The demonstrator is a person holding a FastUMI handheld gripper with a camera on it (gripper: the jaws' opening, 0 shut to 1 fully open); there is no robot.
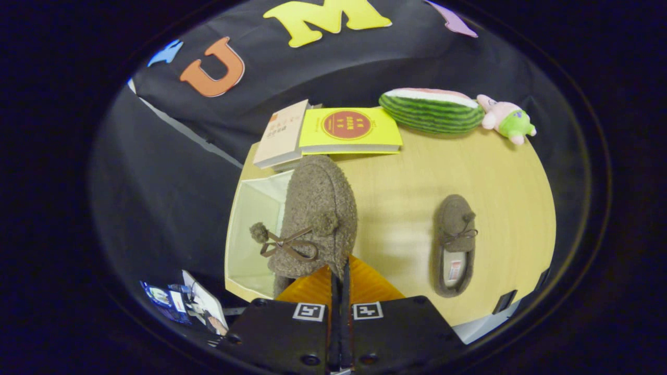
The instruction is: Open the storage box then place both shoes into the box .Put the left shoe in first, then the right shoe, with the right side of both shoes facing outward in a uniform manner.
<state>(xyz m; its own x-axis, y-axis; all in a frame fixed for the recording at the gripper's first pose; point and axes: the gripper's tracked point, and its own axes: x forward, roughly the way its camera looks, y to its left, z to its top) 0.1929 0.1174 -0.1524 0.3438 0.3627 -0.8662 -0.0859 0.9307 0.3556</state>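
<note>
Hand-held gripper (339, 271): fingers pinched on the heel rim of the fuzzy shoe (317, 219), held over the open storage box (250, 234).
Second shoe (454, 245): flat on bare tabletop (406, 208), well apart.
Far edge: books (333, 133), watermelon plush (431, 110).

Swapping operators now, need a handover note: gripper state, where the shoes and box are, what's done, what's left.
Gripper: fingers closed together, pinching the edge of the held shoe, which hangs just ahead of them.
Box: open, on the table just behind and beside the held shoe. Its inside, where visible, looks empty.
Second shoe: lying flat on the table, off to the side of the fingers, untouched.
Done: box opened, first shoe picked up.
Left: set the held shoe in the box, then fetch the second one, both facing the same way. Which shoe is left or right I cannot tell.
</note>
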